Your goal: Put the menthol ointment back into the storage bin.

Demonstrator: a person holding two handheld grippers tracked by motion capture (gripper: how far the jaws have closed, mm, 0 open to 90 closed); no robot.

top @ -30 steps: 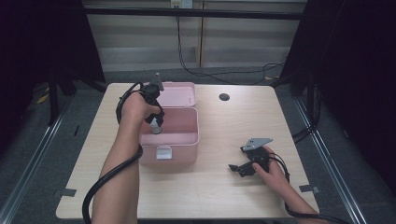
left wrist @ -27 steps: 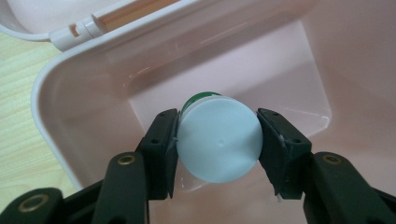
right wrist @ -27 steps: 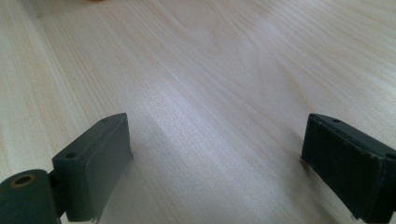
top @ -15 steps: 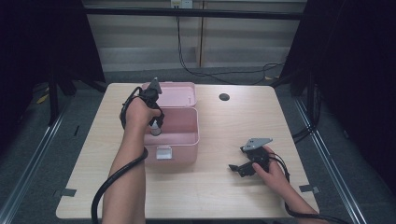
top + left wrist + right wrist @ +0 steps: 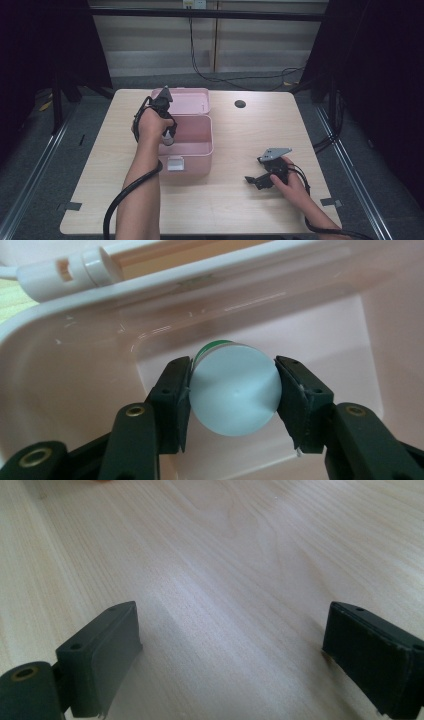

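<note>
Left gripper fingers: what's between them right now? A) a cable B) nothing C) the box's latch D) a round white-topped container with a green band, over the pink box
D: the left gripper has its fingers pressed on either side of the round white-topped container, inside the pink box.

Black claws [image 5: 232, 400] with brass-ringed screw holes — black cables, grey three-cornered plate [image 5: 274, 152].

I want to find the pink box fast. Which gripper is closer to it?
Left. The left gripper reaches down inside the pink box, clamped on a white round container. The right gripper rests on the table, apart from the box, jaws open.
</note>
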